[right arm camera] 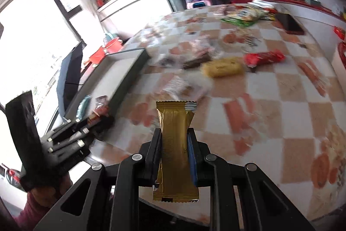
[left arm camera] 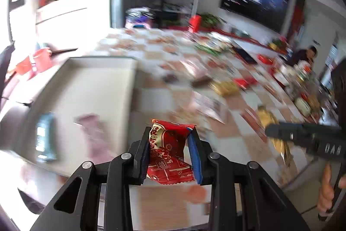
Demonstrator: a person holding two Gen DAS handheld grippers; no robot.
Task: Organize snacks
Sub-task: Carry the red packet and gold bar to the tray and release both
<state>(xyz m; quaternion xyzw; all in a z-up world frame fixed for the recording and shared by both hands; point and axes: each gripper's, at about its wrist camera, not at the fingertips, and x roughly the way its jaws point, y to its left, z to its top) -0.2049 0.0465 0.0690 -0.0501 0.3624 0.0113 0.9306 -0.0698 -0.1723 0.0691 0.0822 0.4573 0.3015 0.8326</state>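
The left gripper [left arm camera: 170, 151] is clamped on a red snack packet [left arm camera: 167, 153], its pads pressing both sides so the wrapper bows between them at the lower middle of the left wrist view. The right gripper [right arm camera: 175, 155] is closed on a slim gold snack bar [right arm camera: 175, 144], which stands upright at the lower centre of the right wrist view, squeezed narrow at the waist where the pads meet it.

Both snacks hang clear of the checked tablecloth [right arm camera: 270, 88]. The step in hand looks like carrying them to the tray [left arm camera: 86, 83], whose pale floor fills the left half of the left wrist view. To do it well, I would keep both grips firm, bring each packet well inside the rim before letting go, and lower it close to the floor beside what is already there, one hand at a time so the grippers do not collide.

The tray holds a blue packet [left arm camera: 45, 138] at lower left and a pinkish packet [left arm camera: 95, 135] just right of it; blur hides their detail.

Out on the cloth, in the right wrist view's upper middle, a yellow packet [right arm camera: 222, 67], a red packet [right arm camera: 263, 57] and a dark bar [right arm camera: 196, 61] lie loose, not yet sorted.
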